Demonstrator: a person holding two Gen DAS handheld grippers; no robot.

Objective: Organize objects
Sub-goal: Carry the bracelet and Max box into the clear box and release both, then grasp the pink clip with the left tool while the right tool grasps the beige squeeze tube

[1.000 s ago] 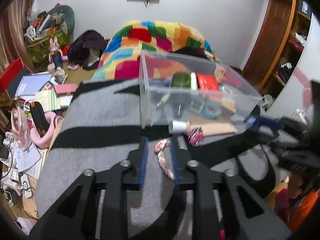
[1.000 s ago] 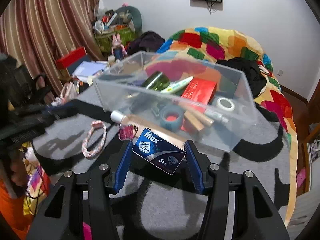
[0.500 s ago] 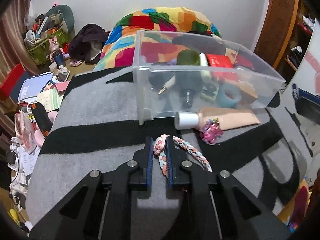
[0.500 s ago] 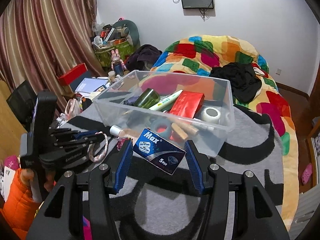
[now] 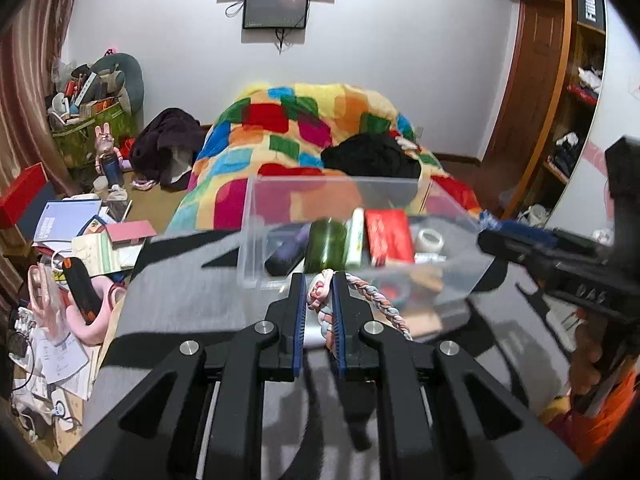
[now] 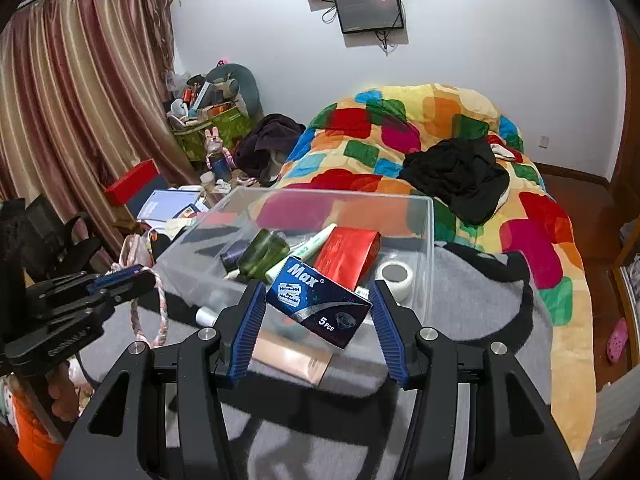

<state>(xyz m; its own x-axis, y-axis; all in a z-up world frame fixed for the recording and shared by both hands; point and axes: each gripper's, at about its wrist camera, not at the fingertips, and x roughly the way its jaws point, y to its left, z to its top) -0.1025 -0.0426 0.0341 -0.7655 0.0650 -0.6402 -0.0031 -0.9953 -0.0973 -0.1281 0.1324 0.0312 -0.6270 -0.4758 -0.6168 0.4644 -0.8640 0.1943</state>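
My left gripper is shut on a pink-and-white braided rope ring and holds it in the air in front of the clear plastic box. It also shows in the right wrist view with the rope ring hanging from it. My right gripper is shut on a dark blue "Max" blade box, raised at the near edge of the clear box. The box holds a green bottle, a red packet, a tape roll and a white tube.
The clear box stands on a grey-and-black blanket. A tan tube lies on the blanket beside the box. A bed with a colourful quilt is behind. Books, boxes and clutter cover the floor at the left.
My left gripper closed on the rope ring and lifted it off the blanket toward the box. My right gripper rose with the blade box and now hangs over the box's near edge.
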